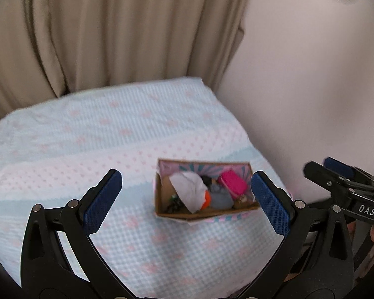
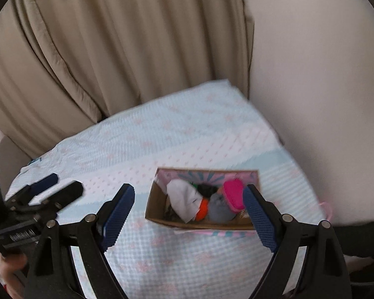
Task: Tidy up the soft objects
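A small cardboard box (image 1: 162,200) (image 2: 155,209) sits on the bed and holds several soft items: a white cloth (image 1: 189,189) (image 2: 183,198), a pink pouch (image 1: 233,180) (image 2: 234,194), a grey piece (image 1: 220,196) (image 2: 219,209) and an orange bit (image 1: 207,199) (image 2: 202,208). My left gripper (image 1: 187,205) is open and empty, held above the bed in front of the box. My right gripper (image 2: 189,219) is open and empty, also in front of the box. Each gripper shows in the other's view, the right (image 1: 336,174) and the left (image 2: 54,186).
The bed (image 1: 87,137) (image 2: 162,129) has a pale blue and white cover with pink marks. Beige curtains (image 1: 112,30) (image 2: 112,37) hang behind it. A plain wall (image 1: 311,74) (image 2: 324,87) runs along the bed's right side.
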Tool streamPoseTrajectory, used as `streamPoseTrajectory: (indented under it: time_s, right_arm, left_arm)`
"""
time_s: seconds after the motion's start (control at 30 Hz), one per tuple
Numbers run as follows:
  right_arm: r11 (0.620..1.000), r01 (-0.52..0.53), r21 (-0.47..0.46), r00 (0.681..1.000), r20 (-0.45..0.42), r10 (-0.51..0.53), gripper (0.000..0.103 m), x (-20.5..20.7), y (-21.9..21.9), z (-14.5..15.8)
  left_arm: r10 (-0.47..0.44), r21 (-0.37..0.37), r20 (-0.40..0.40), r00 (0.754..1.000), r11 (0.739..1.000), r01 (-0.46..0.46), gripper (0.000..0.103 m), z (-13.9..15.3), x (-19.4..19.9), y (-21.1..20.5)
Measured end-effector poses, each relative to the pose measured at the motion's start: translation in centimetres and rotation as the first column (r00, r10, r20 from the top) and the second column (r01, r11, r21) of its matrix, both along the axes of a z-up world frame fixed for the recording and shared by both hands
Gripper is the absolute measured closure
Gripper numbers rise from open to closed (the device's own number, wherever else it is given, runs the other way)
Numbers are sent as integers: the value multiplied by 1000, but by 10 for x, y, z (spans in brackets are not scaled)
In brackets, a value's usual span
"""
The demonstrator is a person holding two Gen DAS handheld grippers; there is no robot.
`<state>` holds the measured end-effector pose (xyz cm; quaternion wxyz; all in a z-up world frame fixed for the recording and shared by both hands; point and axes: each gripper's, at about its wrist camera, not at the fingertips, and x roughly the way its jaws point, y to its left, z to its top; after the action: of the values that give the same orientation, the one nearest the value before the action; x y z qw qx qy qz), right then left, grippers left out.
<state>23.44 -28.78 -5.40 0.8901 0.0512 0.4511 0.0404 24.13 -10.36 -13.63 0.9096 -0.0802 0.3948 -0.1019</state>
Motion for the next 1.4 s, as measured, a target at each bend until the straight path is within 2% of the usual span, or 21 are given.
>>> streamPoseTrajectory:
  time_s: [0.17, 0.3, 0.43, 0.53, 0.7, 1.07, 1.4]
  right_arm:
    - [997, 34, -72, 993, 114, -25, 17, -32, 12, 44]
    - [993, 75, -89, 981, 187, -58, 17, -56, 18, 67]
    - [988, 102, -114, 968, 242, -72, 17, -75, 24, 79]
    - [985, 125, -116, 954, 288, -87, 17, -89, 26, 87]
    - [981, 146, -131, 930, 357, -91, 17, -106, 31, 96]
    - [976, 174, -129, 908, 404, -108, 17, -118, 35, 102]
    - [973, 186, -134, 901, 419, -114, 17, -117, 38, 103]
  left_arm:
    - [2, 18, 98, 995, 1000, -4, 0, 36, -21, 15]
    - [-3, 44, 190, 982, 999, -6, 0, 55, -41, 20]
    - [-23, 64, 258, 966, 998, 6, 0, 77, -65, 21]
    - [0, 85, 330, 944, 996, -30, 0, 87, -85, 23]
    - [4, 94, 389, 921, 995, -44, 0, 99, -105, 26]
    - [3, 98, 442, 897, 994, -51, 0, 113, -127, 27]
    - [16, 72, 447, 894, 996, -54, 0, 119, -130, 29]
